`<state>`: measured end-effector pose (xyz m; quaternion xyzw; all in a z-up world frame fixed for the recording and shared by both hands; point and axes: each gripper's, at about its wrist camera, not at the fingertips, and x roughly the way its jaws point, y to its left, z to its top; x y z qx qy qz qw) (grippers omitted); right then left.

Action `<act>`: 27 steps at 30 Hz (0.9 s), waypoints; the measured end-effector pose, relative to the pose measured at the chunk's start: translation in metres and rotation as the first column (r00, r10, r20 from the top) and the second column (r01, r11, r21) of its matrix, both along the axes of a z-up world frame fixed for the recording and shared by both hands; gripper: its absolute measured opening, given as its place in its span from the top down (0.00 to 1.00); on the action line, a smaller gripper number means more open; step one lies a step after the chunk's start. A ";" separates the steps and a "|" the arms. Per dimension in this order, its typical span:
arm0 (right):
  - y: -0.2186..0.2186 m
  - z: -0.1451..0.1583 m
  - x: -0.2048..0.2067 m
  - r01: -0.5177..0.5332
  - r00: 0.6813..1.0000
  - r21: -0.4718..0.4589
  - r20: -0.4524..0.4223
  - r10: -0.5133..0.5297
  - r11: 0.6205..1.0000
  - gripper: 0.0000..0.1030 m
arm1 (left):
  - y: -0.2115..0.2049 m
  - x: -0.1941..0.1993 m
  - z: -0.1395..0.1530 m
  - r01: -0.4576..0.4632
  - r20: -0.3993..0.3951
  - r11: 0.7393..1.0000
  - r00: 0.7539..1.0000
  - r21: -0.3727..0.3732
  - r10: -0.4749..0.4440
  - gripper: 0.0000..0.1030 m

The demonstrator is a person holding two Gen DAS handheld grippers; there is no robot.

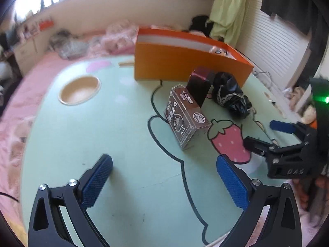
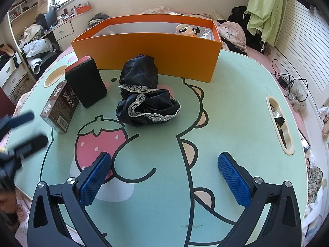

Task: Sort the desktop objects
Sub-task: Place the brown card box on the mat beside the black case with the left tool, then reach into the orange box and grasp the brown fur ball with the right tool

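Presently both pairs of tongs stand spread wide with nothing between the pads. Left tongs (image 1: 164,177) hang low over the bare green bench (image 1: 127,135); right tongs (image 2: 164,177) likewise, nearer the bench's middle. From the left tongs the brown printed box (image 1: 186,121) lies just beyond and a little to the right, apart from the pads, no contact. Box lies on a long side, its long axis running from near-right to far-left in the left wrist view, so it sits askew to the line between the pads; a short end faces the tongs. Judged: the left tongs are the nearer pair, the right tongs (image 1: 265,135) sitting off to the box's right, beyond the strawberry print. Box is shiny, clear-wrapped, brown with white lettering and a round seal, barcode on one end in the right wrist view. Touching its far end, a black case (image 2: 86,82) with a red edge stands upright. Right of that, a crumpled black cloth with white lace trim (image 2: 144,100), nearer the right tongs. Farther off, the open orange box (image 2: 148,47) stands along the far side of the bench, a small toy figure (image 2: 186,29) inside its right end.
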<state>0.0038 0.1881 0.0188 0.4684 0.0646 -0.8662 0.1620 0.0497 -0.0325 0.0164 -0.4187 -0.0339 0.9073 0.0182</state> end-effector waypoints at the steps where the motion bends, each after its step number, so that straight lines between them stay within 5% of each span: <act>1: 0.000 0.000 0.000 -0.001 1.000 0.001 -0.001 0.001 1.000 0.00 | 0.003 0.001 -0.002 -0.003 0.008 1.000 1.000 -0.023 0.003 0.01; 4: -0.001 0.001 0.002 0.000 1.000 0.001 -0.002 0.000 1.000 0.00 | 0.016 0.000 -0.008 -0.018 0.008 0.994 1.000 -0.112 0.019 0.00; 23: 0.005 0.002 0.002 0.007 1.000 -0.015 -0.009 -0.007 1.000 0.03 | 0.021 0.001 -0.011 -0.026 -0.021 0.994 0.999 -0.104 0.024 0.00; 27: 0.010 0.018 0.005 0.015 0.998 -0.057 -0.066 -0.019 0.998 0.07 | 0.022 0.001 -0.010 -0.026 -0.023 0.994 0.999 -0.104 0.024 0.00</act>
